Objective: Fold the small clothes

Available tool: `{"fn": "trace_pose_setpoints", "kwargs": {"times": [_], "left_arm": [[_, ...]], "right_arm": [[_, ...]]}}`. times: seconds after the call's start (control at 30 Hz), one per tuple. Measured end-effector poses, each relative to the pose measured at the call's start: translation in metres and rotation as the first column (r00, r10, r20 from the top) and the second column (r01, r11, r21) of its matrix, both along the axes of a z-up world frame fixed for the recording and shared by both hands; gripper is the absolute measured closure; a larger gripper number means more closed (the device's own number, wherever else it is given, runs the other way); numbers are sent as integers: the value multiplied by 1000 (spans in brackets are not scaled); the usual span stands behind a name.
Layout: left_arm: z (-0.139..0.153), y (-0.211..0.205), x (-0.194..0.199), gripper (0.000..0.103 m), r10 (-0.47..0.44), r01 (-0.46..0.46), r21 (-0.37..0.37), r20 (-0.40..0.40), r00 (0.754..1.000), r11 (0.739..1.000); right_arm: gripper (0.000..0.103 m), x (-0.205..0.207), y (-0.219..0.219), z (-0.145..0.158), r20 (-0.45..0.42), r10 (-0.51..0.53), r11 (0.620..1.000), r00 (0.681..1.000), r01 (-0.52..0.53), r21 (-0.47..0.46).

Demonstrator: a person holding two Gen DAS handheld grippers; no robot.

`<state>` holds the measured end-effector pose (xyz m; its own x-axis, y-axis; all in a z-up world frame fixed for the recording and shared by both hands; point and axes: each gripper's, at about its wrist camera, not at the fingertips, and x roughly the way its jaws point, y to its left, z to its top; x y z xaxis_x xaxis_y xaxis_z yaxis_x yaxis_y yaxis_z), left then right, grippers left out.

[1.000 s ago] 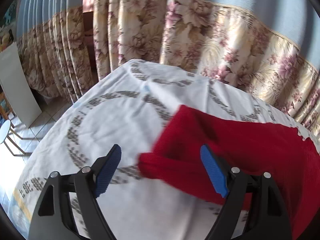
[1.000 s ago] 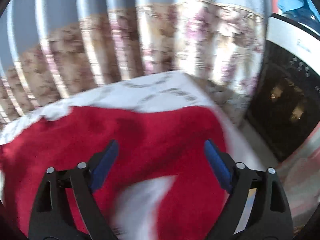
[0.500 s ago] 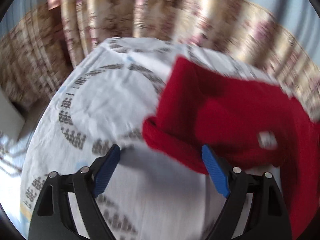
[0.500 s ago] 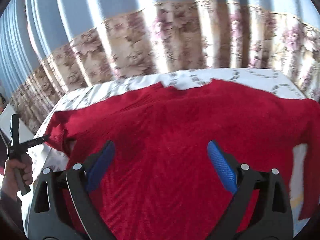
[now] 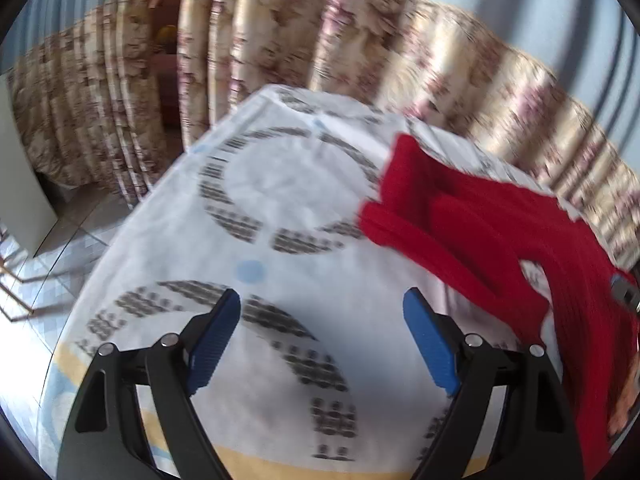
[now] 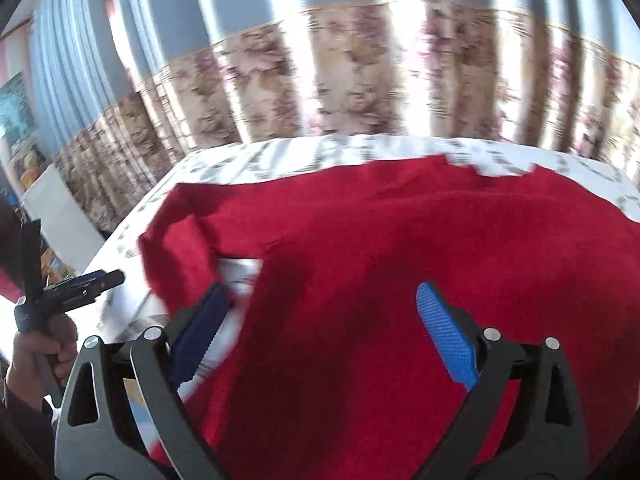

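Observation:
A red knitted garment [image 6: 400,264] lies spread over a table covered in a white patterned cloth [image 5: 280,184]. Its sleeve [image 5: 432,240] is folded in across the body at the left side. My left gripper [image 5: 322,340] hovers open over bare cloth, to the left of the sleeve, with nothing between its blue pads. My right gripper [image 6: 320,332] hangs open above the garment's left part, near the sleeve; whether its pads touch the fabric I cannot tell. In the right wrist view the left gripper [image 6: 96,280] shows at the far left, held by a hand [image 6: 40,352].
Floral and blue curtains [image 5: 360,60] hang close behind the table. The table's left edge drops to a tiled floor [image 5: 52,264]. A white panel [image 5: 20,168] stands at the far left by the curtain.
My left gripper has drawn back to the left off the sleeve, now over bare cloth. My right gripper has swung left across the garment, from its right edge to near the folded sleeve.

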<state>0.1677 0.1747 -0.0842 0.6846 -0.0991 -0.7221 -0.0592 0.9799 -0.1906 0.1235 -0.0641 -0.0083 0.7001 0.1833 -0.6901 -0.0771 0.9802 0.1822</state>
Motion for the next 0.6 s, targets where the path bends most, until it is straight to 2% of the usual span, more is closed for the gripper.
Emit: {"fn": "trace_pose_setpoints", "kwargs": {"times": [0.17,0.3,0.43,0.6], "left_arm": [[10,29,-2,19,75,-75,8,17,997,997],[17,55,-6,19,95,-96,40,25,995,995],[18,87,-9,19,105,-106,51,21,994,993],[13,106,-11,19,101,-102,65,11,995,993]], "right_arm": [[9,19,58,-18,-31,52,999,998,-53,-11],[11,29,80,-29,-75,44,998,996,-47,-36],[12,34,96,-36,-104,22,994,994,-33,-103],[16,40,110,-42,-142,2,980,990,-30,-194]]}}
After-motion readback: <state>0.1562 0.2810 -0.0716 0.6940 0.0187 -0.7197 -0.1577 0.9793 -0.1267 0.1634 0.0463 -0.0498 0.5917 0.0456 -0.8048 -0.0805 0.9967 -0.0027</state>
